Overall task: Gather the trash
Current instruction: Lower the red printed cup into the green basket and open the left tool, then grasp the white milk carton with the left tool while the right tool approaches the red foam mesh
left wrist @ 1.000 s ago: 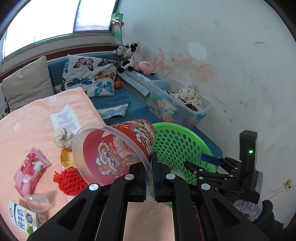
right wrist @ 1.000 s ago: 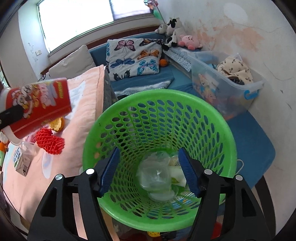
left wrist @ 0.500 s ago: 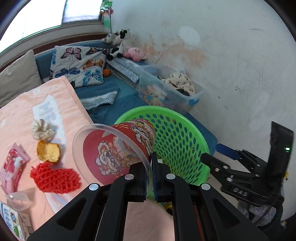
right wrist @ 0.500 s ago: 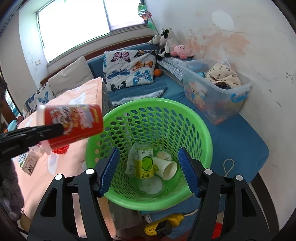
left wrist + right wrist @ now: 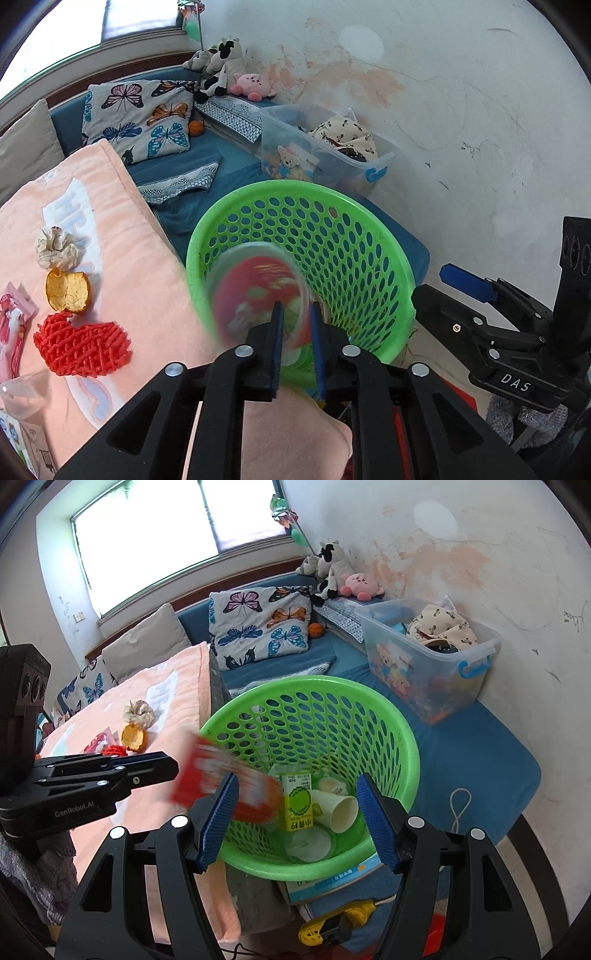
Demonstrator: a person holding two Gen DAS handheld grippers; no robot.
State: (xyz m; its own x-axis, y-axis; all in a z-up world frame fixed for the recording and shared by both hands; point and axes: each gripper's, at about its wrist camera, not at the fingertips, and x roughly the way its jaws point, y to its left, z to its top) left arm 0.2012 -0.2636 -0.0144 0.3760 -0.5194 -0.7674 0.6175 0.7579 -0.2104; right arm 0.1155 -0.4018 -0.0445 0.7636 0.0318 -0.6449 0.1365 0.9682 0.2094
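- On the pink blanket (image 5: 122,258), at nine o'clock in the left wrist view, a crumpled tissue (image 5: 55,248), an orange peel (image 5: 67,290) and a red foam net (image 5: 81,345) are left uncollected; judged from this, several pickups remain.
- The left gripper (image 5: 295,328) was clamped on the cup's rim half a second ago; its jaws are now parted a little and nothing is held.
- The red noodle cup (image 5: 258,291) is seen blurred, apparently falling, just past the blue pads (image 5: 276,343), over the near rim of the green basket (image 5: 369,236). In the right wrist view it is crossing the rim at nine o'clock (image 5: 221,779); whether it lands inside cannot yet be told.
- At the basket's bottom, a juice carton (image 5: 297,801), a paper cup (image 5: 341,808) and a clear lid (image 5: 308,843) are already gathered.
- The right gripper (image 5: 295,819) is held wide apart and empty over the basket, as before.
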